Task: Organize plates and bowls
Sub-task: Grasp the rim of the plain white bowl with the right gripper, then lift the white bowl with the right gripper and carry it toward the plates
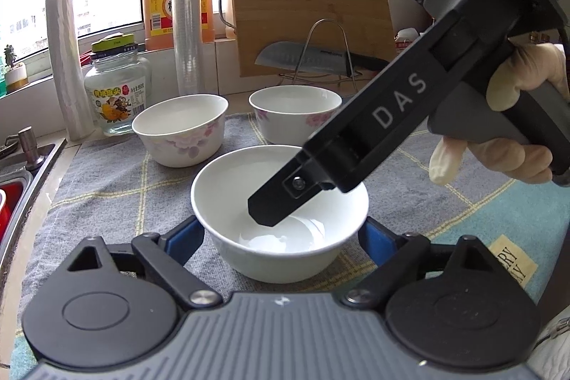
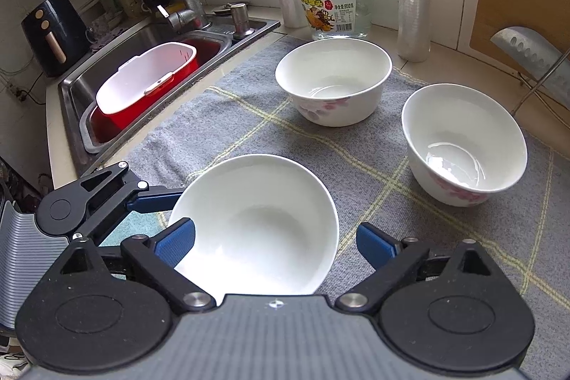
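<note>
Fingers (image 1: 185, 239) of the left gripper (image 1: 281, 237) stand on either side of the plain white bowl (image 1: 279, 212), their blue pads just beside its wall; whether they press on it I cannot tell. The right gripper (image 2: 276, 244) straddles the same bowl's near side: its left finger (image 2: 174, 243) lies against the rim, the right one stands clear of it, so nothing is held, and in the left view one black finger dips into the bowl. That bowl sits upright on the grey checked cloth (image 2: 249, 116) covering the worktop. Behind it, well apart from it and from each other, stand two floral bowls (image 2: 335, 81) (image 2: 463, 145), both upright and empty. No plates show. By my judgement the sorting has barely begun: all three bowls lie separate, none nested, and the stacking is left to do.
</note>
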{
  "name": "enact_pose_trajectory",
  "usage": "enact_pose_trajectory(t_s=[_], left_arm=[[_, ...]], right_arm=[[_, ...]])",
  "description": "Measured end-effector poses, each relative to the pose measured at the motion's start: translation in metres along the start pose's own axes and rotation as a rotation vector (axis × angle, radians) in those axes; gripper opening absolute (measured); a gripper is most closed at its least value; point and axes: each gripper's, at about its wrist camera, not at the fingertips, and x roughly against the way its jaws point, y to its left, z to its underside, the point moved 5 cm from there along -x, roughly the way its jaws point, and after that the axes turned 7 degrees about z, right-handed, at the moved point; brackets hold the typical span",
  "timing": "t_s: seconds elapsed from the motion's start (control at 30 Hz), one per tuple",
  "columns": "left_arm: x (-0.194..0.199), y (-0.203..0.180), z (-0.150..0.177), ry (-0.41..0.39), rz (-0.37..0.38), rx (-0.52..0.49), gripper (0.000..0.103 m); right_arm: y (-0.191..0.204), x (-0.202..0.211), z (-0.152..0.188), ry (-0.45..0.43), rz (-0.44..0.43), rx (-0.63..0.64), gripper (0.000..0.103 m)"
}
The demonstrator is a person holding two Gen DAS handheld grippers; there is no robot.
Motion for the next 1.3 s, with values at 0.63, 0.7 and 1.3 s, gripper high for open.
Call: enact_pose_trajectory(t_s=[0.63, 0.7, 1.3], left_arm=[[0.004, -0.006, -0.010, 0.027, 0.017, -0.017, 0.092], [0.005, -0.010, -0.014, 0.033, 0.020, -0.023, 0.092], [-0.030, -0.090, -0.054, 0.064, 0.136, -0.130, 0.092]], right_arm=[[0.000, 0.009, 0.001, 0.018, -0.032, -0.021, 0.088], [-0.002, 0.013, 0.002, 0.019, -0.033, -0.024, 0.088], [-0.070, 0.080, 0.042, -0.014, 0.033, -0.117, 0.088]])
